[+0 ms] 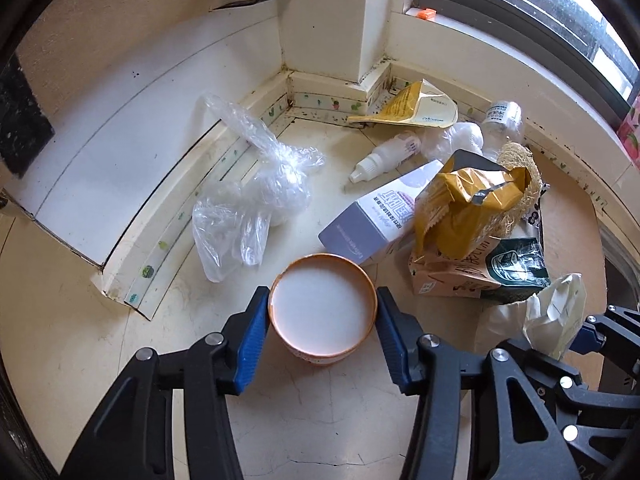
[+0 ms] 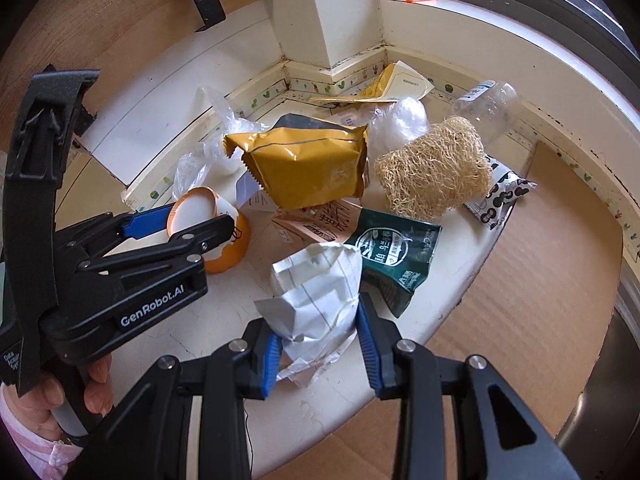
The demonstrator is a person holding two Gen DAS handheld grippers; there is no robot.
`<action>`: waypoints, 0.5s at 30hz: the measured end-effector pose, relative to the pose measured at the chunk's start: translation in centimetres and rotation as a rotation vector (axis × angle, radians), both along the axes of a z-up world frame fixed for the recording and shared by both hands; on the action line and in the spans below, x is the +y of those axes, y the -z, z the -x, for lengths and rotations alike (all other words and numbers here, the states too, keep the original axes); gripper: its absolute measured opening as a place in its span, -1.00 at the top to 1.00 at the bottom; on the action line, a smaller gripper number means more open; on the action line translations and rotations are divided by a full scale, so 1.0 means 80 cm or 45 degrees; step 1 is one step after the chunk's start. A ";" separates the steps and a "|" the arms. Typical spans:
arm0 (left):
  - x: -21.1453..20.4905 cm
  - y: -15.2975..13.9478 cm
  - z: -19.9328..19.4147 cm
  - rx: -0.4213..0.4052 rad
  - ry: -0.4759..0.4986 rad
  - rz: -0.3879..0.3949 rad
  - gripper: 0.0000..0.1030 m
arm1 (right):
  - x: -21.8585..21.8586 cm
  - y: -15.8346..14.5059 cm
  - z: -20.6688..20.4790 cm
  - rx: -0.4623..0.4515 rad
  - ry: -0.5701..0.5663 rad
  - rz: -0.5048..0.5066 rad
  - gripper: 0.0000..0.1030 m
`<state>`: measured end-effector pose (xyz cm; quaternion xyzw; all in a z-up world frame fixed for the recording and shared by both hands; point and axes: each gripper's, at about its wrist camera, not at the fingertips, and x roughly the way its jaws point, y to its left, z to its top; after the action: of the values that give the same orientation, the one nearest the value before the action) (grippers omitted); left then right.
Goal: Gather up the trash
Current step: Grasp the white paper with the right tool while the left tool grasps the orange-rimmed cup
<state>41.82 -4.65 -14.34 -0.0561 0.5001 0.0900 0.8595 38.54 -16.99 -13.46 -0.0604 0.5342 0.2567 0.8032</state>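
The left tongs (image 1: 322,316) grip a round orange paper cup with a white inside (image 1: 323,308), one blue pad (image 1: 253,344) against each side of its rim. The cup stands on the pale counter (image 1: 300,420). The right tongs (image 2: 318,344) are clamped on a crumpled white and silver paper wrapper (image 2: 316,304) and hold it just right of the cup.

Beyond the cup lies a loose heap of trash: a crinkled clear plastic bag (image 1: 256,196) to its left, a grey-and-white carton (image 1: 376,220) lying on its side just behind it, a mustard-yellow foil packet (image 2: 304,164) on a printed beige box (image 1: 452,276), a dark green pouch (image 2: 396,256), and a straw-coloured loofah pad (image 2: 434,168). Farther behind the cup, near the wall, lie a small white dropper bottle (image 1: 386,156) and what looks like a clear plastic bottle (image 2: 486,110). A hand (image 2: 52,396) in a pink striped sleeve holds the left tongs' handle.
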 end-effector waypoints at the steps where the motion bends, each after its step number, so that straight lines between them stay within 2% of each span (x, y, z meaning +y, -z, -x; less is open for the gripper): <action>1: -0.001 0.000 0.001 -0.001 0.002 -0.003 0.04 | 0.000 -0.001 0.002 -0.002 -0.002 -0.001 0.33; 8: -0.007 -0.018 0.030 -0.032 0.020 -0.004 0.05 | 0.000 -0.015 0.019 -0.033 -0.012 -0.011 0.34; 15: -0.015 -0.062 0.100 -0.120 0.064 0.070 0.05 | -0.008 -0.040 0.059 -0.089 0.005 -0.005 0.34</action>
<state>33.85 -5.83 -9.40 -0.0713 0.4626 0.0520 0.8822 33.85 -17.61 -10.29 -0.0669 0.5055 0.2540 0.8219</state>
